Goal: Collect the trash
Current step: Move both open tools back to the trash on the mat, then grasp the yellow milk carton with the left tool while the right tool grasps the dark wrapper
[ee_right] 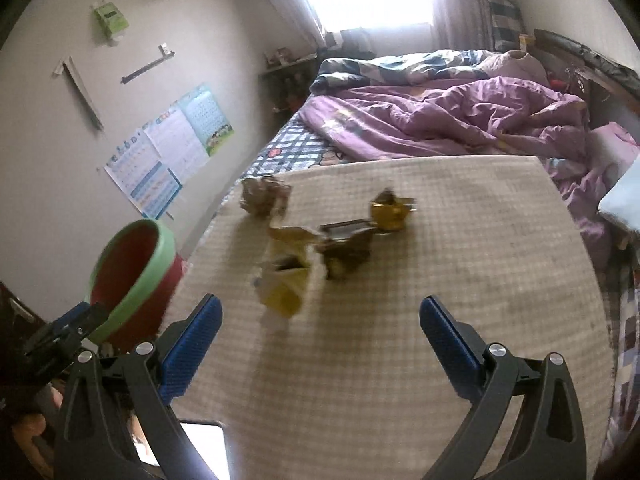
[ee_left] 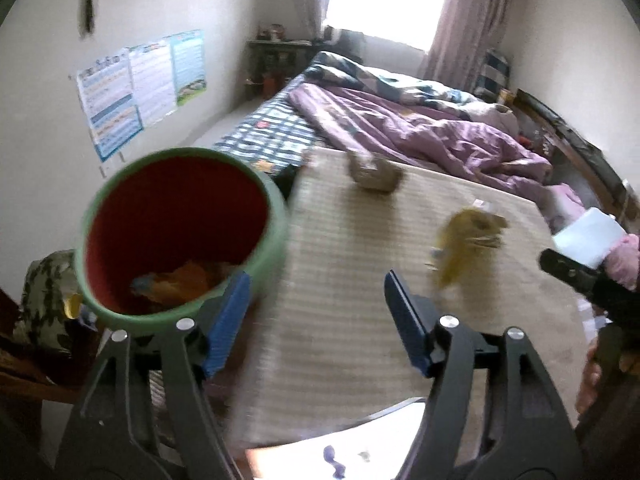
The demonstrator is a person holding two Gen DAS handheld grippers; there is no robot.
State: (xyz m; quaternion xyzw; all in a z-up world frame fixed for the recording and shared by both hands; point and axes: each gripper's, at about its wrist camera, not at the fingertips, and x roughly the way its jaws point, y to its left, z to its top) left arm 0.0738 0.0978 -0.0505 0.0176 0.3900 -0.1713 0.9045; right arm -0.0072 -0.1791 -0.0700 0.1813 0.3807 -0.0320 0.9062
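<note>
A red bin with a green rim (ee_left: 180, 236) stands at the table's left edge, with orange and blue wrappers inside; it also shows in the right wrist view (ee_right: 136, 276). On the beige checked tabletop (ee_right: 400, 340) lie a crumpled brown paper ball (ee_right: 262, 196), a yellow wrapper (ee_right: 286, 284), a dark wrapper (ee_right: 348, 246) and a gold foil piece (ee_right: 390, 212). My left gripper (ee_left: 316, 316) is open and empty, beside the bin's rim. My right gripper (ee_right: 320, 332) is open and empty, just short of the yellow wrapper. The left view shows the ball (ee_left: 374, 174) and yellow wrapper (ee_left: 468, 240).
An unmade bed with a purple quilt (ee_right: 460, 120) lies beyond the table. Posters (ee_right: 172, 148) hang on the left wall. A white sheet (ee_left: 340, 456) lies at the table's near edge. A white box (ee_left: 588, 236) sits at the right.
</note>
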